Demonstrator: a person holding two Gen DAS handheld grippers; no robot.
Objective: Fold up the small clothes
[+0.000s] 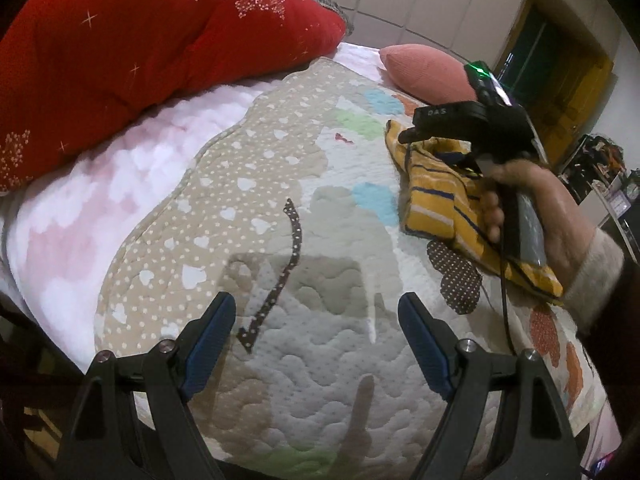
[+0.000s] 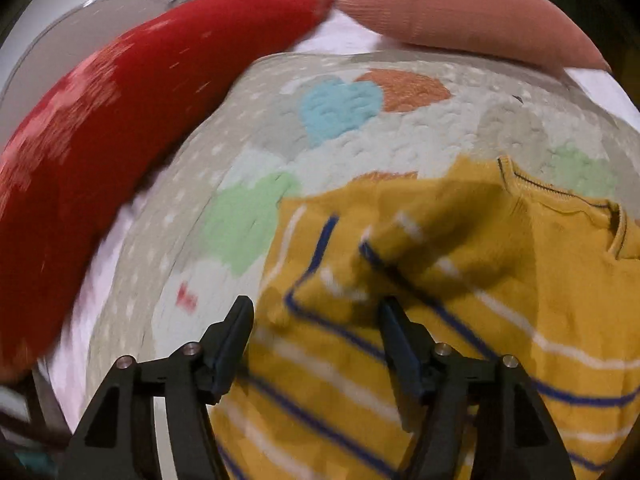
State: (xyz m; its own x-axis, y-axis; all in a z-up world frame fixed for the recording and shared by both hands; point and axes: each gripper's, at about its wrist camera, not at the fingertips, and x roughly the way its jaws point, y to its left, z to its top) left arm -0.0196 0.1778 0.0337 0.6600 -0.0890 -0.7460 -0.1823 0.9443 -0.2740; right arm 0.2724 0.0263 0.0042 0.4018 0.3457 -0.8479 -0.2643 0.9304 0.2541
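A small yellow sweater (image 2: pixel 460 280) with blue and white stripes lies on the patterned quilt (image 1: pixel 280 220), partly folded, a sleeve laid across its body. In the left wrist view the sweater (image 1: pixel 436 184) is at the right, under the right gripper (image 1: pixel 408 136) held by a hand. In the right wrist view my right gripper (image 2: pixel 316 320) is open, its jaws just over the sweater's left part; the view is blurred. My left gripper (image 1: pixel 316 316) is open and empty, above bare quilt to the left of the sweater.
A red floral duvet (image 1: pixel 140 52) is piled at the back left of the bed. A pink pillow (image 1: pixel 428 72) lies at the back. A pink-and-white blanket (image 1: pixel 80 220) lies under the quilt at left. Furniture stands at the far right.
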